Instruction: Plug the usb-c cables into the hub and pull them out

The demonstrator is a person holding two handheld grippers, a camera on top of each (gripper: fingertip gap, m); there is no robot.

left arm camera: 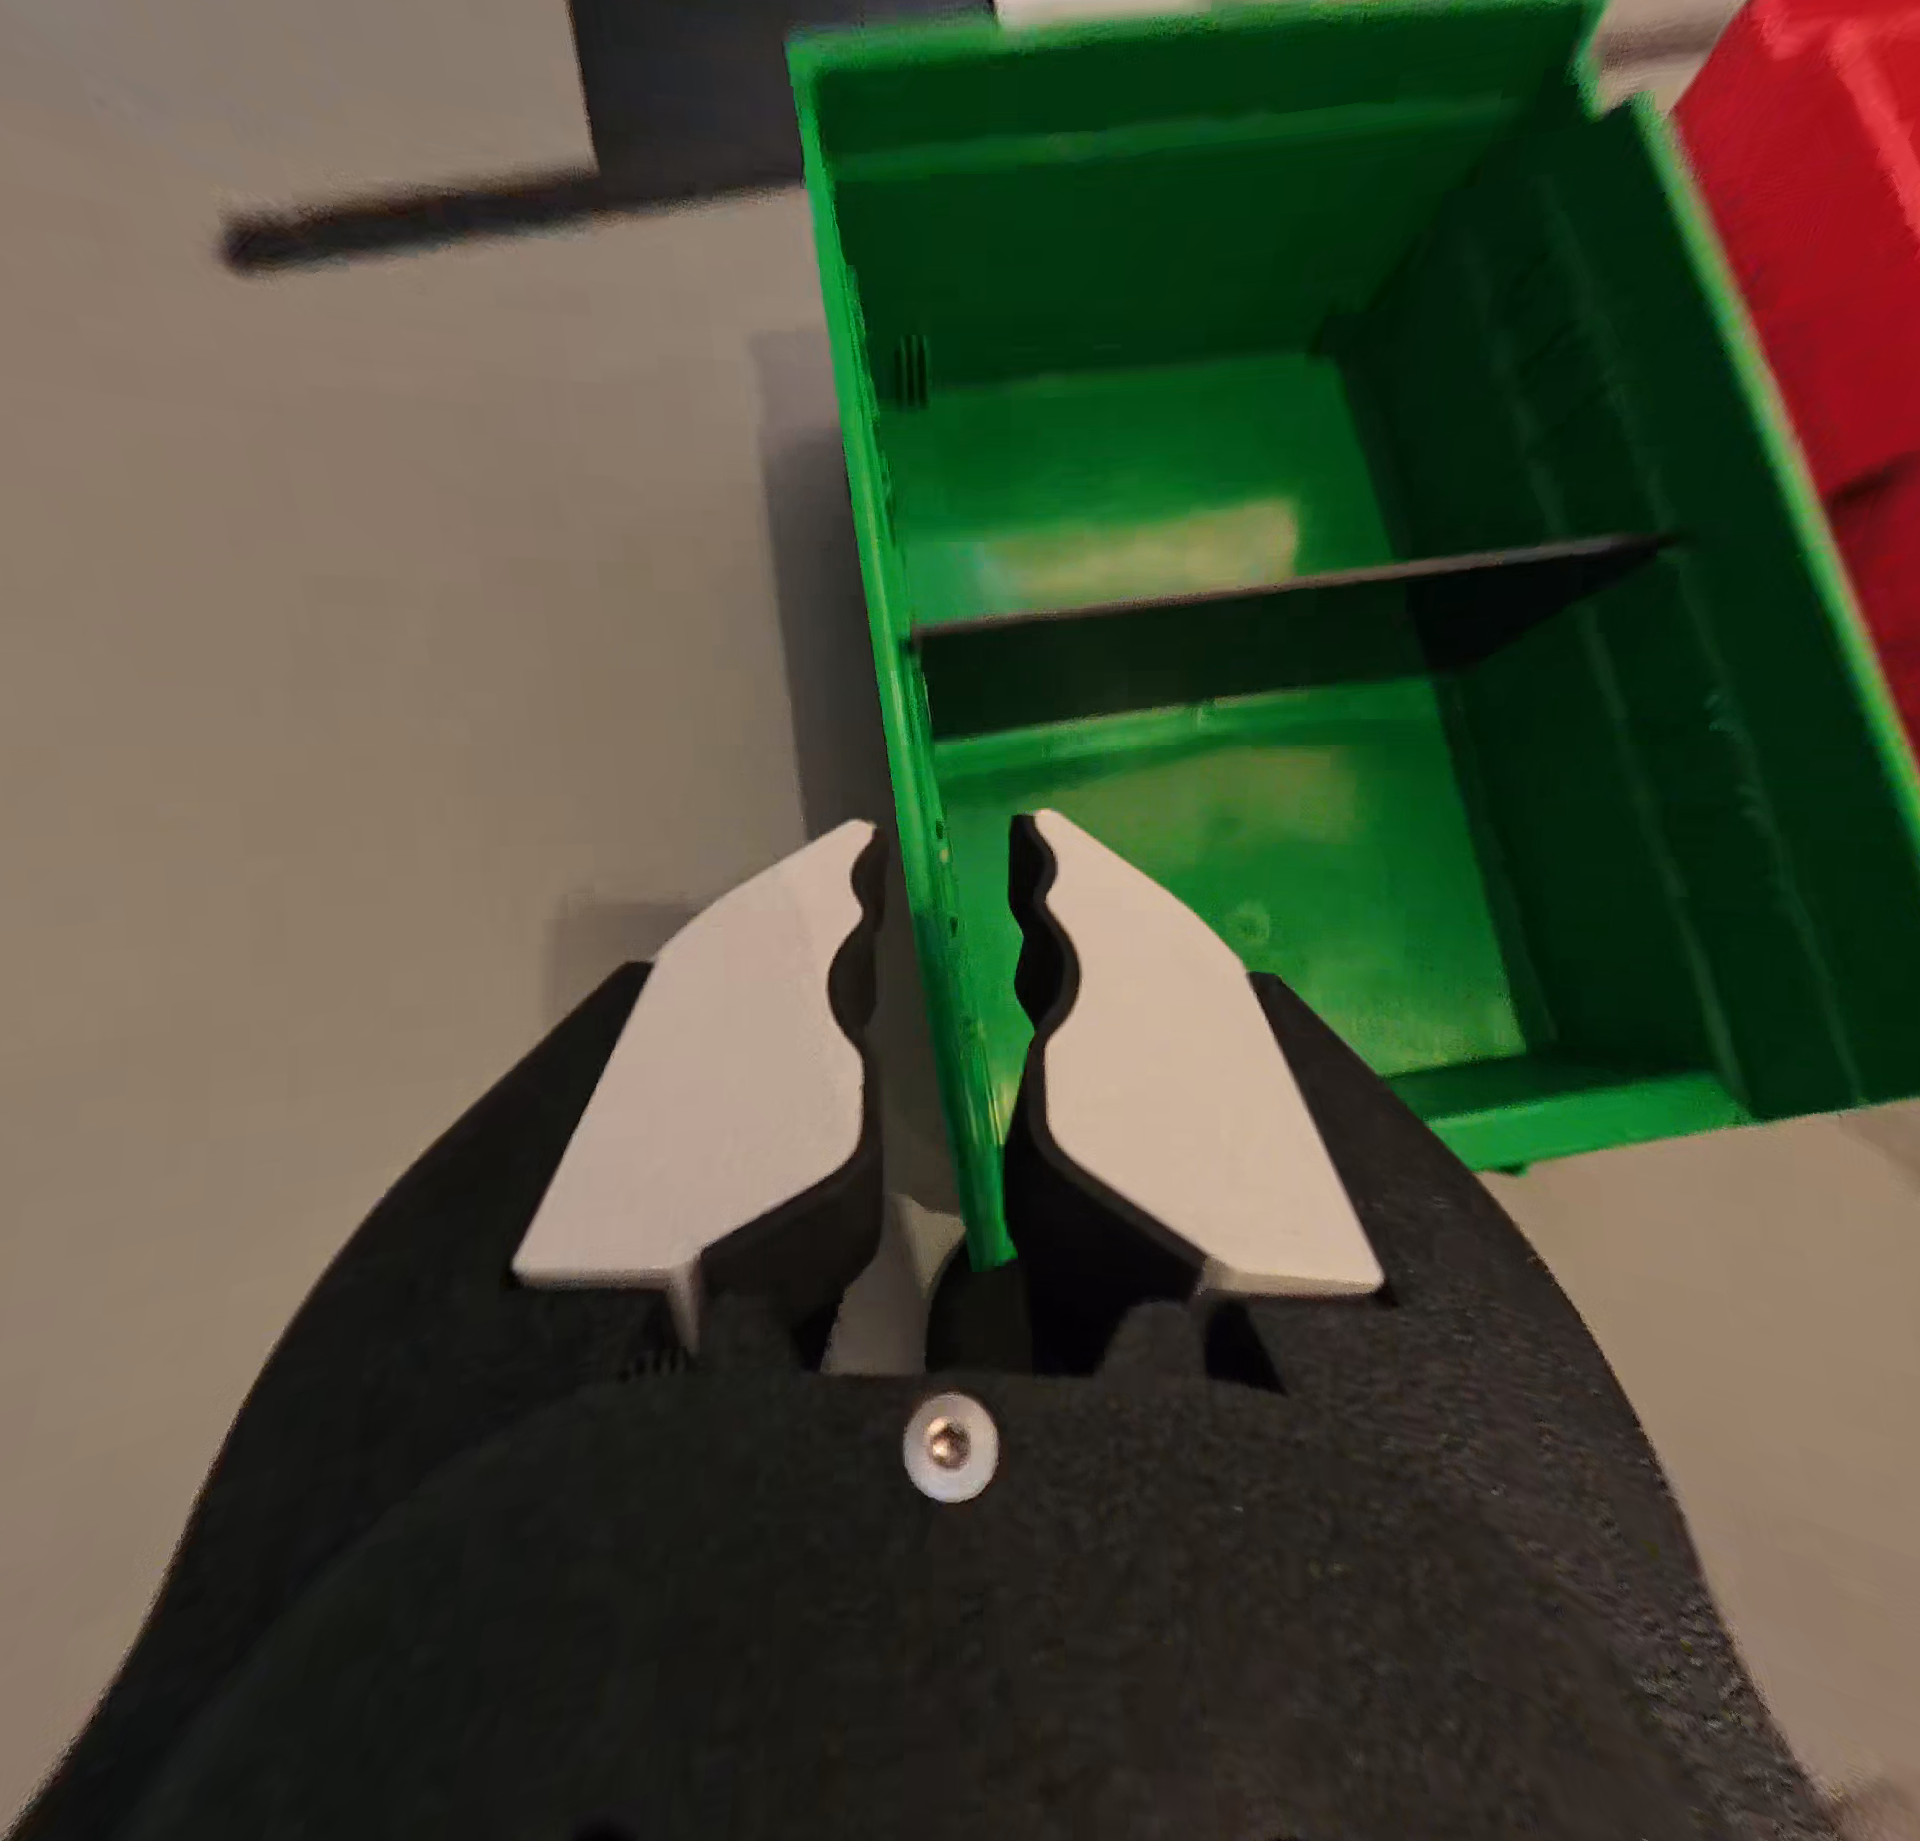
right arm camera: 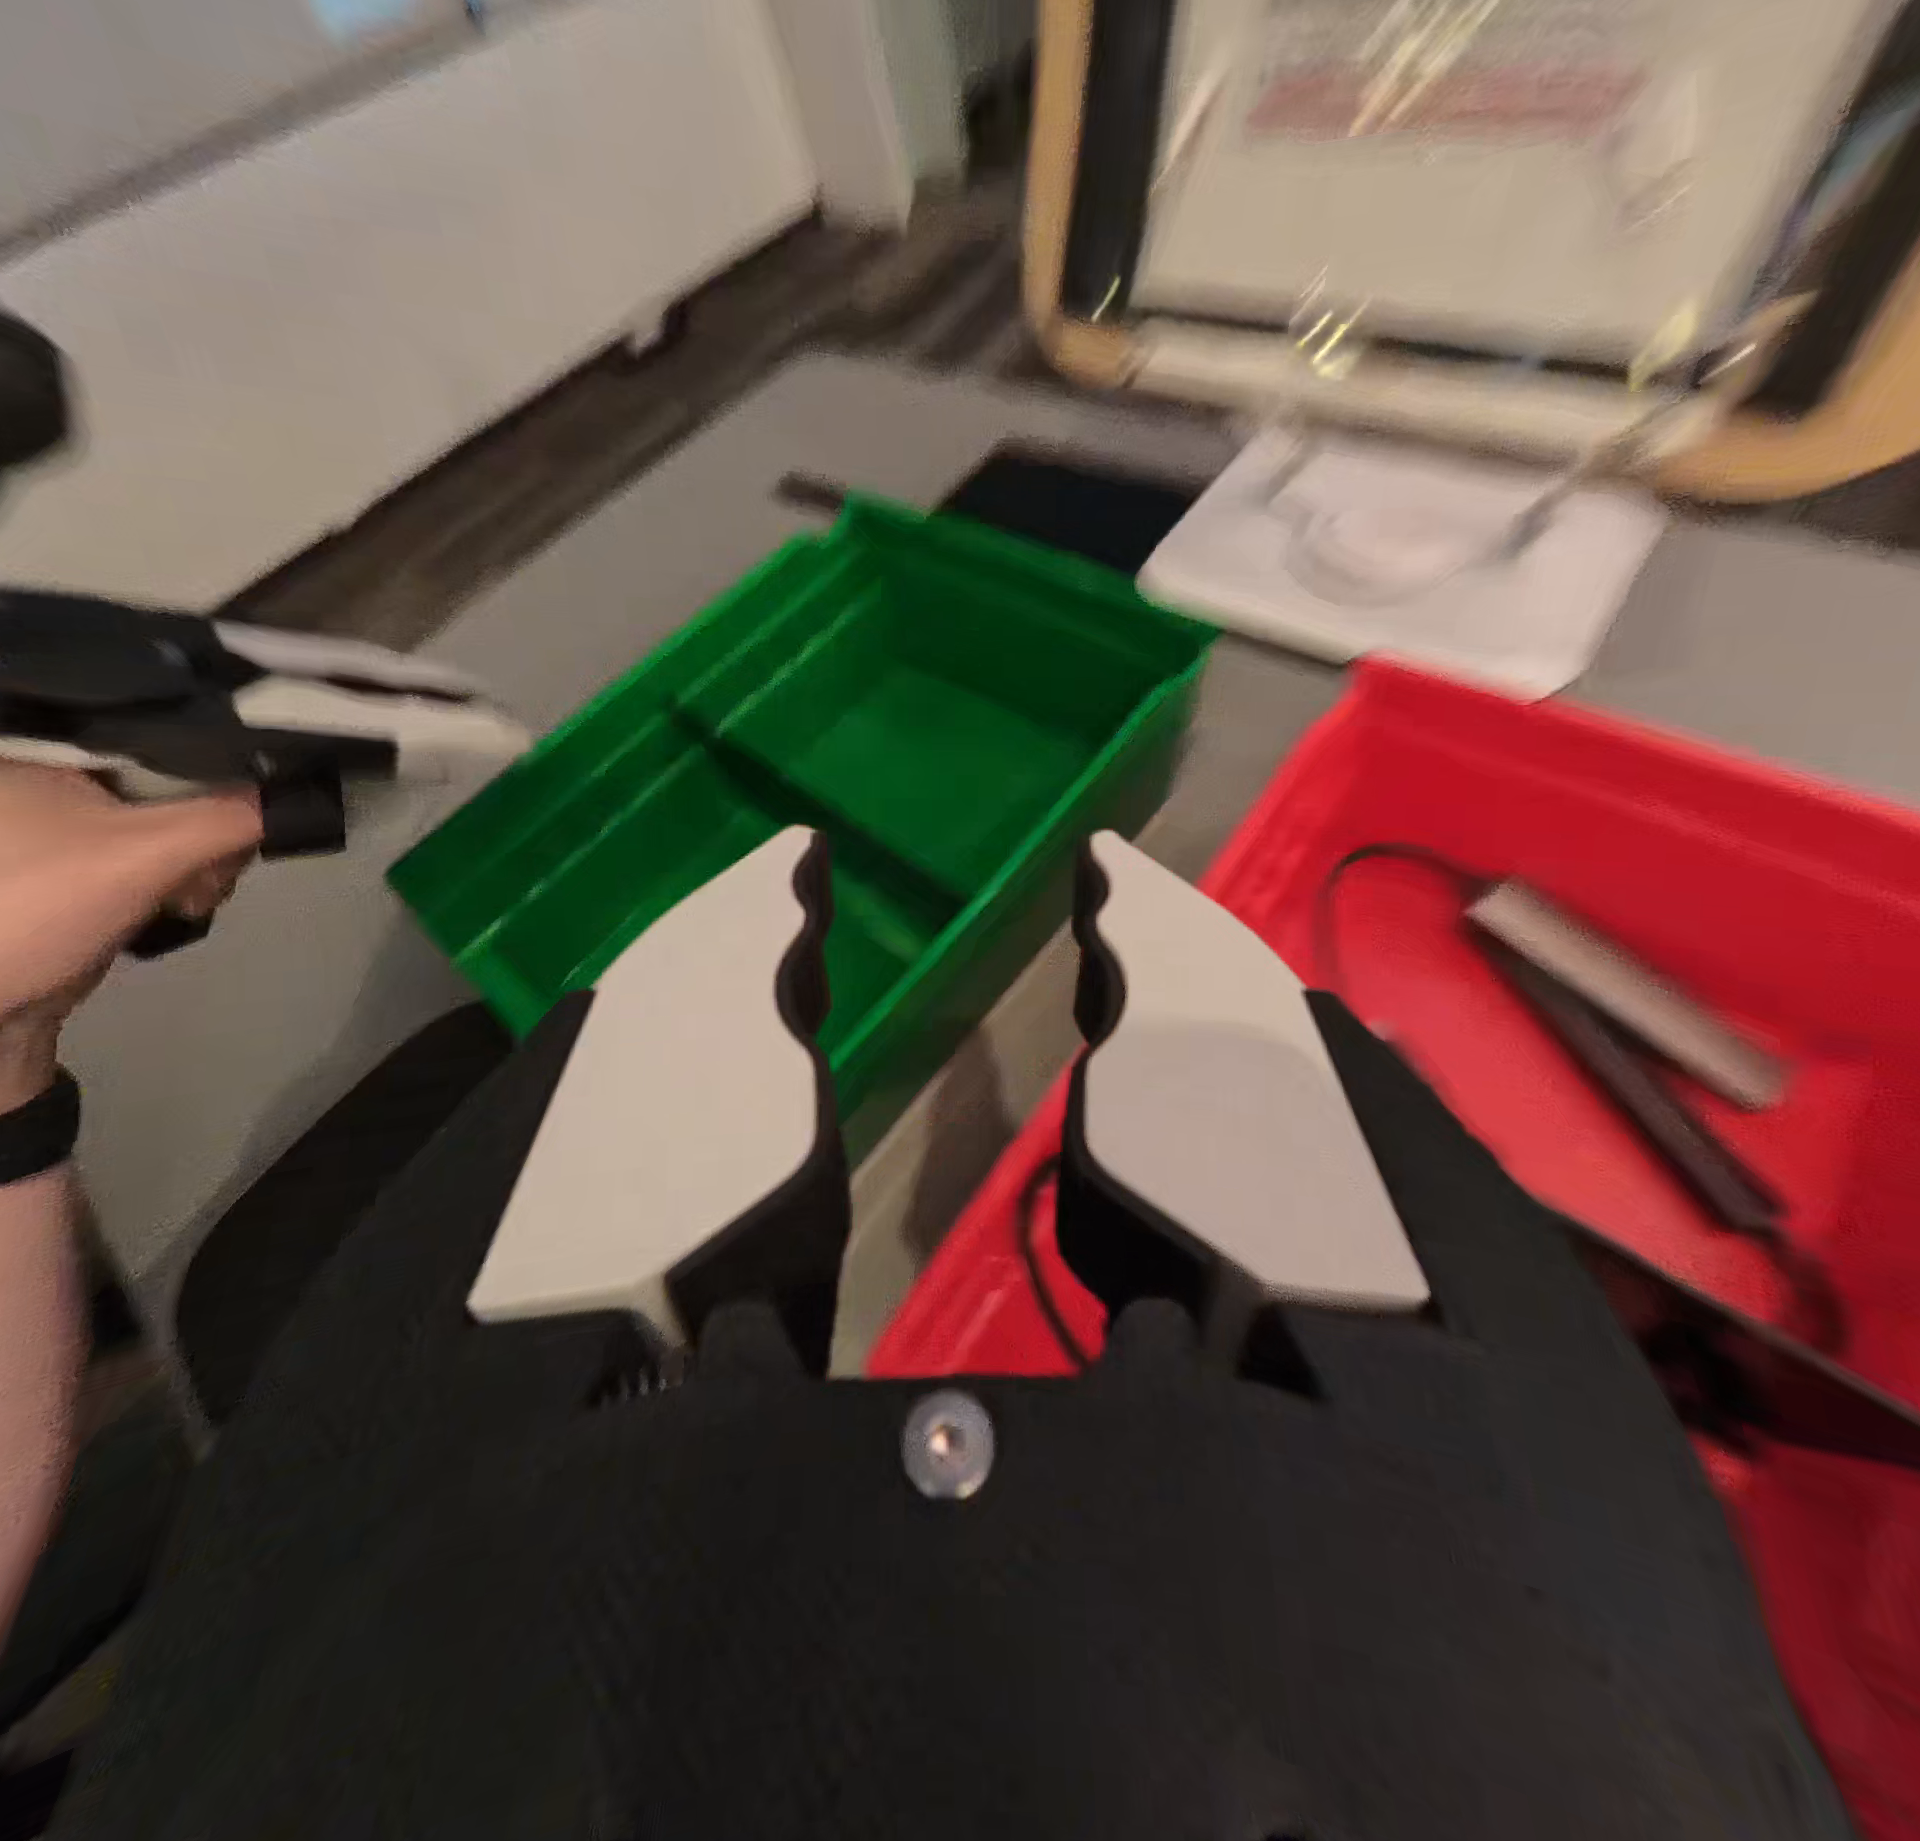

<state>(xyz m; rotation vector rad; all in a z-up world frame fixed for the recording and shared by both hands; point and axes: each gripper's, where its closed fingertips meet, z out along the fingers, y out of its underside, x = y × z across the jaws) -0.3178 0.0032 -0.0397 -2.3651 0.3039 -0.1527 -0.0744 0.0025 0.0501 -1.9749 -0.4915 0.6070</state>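
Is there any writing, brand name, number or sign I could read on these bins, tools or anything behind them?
None can be read.
Framed sheet leaning at the back: bears rows of marks and a reddish band, too blurred to read.
Green plastic bin with a black divider: no writing visible.
Red plastic bin holding a grey bar-shaped hub: no writing visible.
Both grippers' grey fingers: no writing visible.

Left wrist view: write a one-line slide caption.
Left gripper straddling the side wall of an empty green bin.
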